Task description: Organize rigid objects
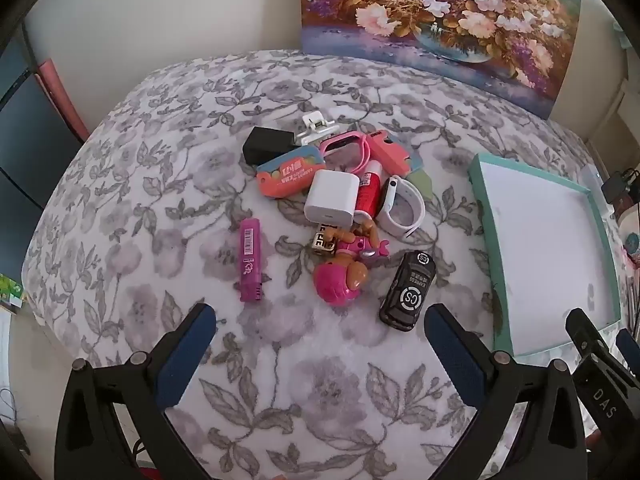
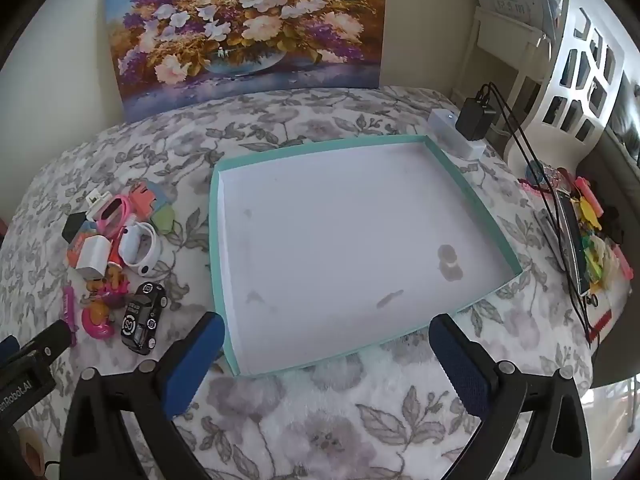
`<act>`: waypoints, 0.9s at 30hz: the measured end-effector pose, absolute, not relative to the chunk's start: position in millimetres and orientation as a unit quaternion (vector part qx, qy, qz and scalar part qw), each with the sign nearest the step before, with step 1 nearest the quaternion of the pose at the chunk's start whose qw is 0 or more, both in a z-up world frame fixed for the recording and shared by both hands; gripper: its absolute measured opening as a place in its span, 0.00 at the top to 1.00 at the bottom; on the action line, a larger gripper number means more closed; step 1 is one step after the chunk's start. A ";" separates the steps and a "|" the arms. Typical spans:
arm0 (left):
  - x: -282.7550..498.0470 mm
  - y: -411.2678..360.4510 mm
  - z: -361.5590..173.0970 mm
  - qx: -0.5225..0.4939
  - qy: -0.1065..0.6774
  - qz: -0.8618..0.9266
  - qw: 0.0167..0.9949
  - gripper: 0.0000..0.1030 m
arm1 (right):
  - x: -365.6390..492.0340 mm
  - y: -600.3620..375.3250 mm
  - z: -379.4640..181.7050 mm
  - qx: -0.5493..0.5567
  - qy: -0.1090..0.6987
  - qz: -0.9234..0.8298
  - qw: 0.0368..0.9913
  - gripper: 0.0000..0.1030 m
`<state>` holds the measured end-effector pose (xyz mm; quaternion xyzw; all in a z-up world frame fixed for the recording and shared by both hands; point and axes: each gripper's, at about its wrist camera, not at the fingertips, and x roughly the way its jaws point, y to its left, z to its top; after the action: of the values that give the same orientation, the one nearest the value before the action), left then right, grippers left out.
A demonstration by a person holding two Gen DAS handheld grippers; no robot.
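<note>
A heap of small items lies on the floral blanket: a black toy car [image 1: 408,288] [image 2: 143,318], a pink toy figure [image 1: 340,276], a purple lighter [image 1: 250,265], a white charger cube [image 1: 331,198], a white watch [image 1: 400,208], a red tube [image 1: 367,196], an orange card [image 1: 290,174] and a black box [image 1: 266,145]. To their right rests a shallow teal-rimmed tray [image 2: 218,240] [image 1: 486,216] with a bare white floor. My left gripper [image 1: 318,338] hovers open just short of the heap, holding nothing. My right gripper [image 2: 326,342] hangs open over the tray's near edge, also holding nothing.
A flower painting [image 2: 248,28] leans on the wall behind the blanket. A black plug with cables on a white power strip [image 2: 474,120] sits past the tray's far right corner. Coloured clutter [image 2: 588,240] lines the right edge beside a white chair [image 2: 580,76].
</note>
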<state>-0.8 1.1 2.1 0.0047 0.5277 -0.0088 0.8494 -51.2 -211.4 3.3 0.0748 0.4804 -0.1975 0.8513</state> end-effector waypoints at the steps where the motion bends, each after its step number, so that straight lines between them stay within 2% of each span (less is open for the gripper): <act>1: -1.1 2.0 3.3 0.004 0.525 -0.011 0.851 0.00 | -51.5 -211.2 3.6 0.073 0.477 -0.199 0.853 0.00; 27: -6.5 0.5 12.6 0.000 0.494 -0.013 0.869 0.00 | -52.9 -211.8 8.7 0.075 0.473 -0.199 0.855 0.00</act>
<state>-6.5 0.5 12.6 -0.0004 0.4941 -0.0132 0.8693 -52.9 -211.8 8.7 0.0751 0.4729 -0.1987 0.8551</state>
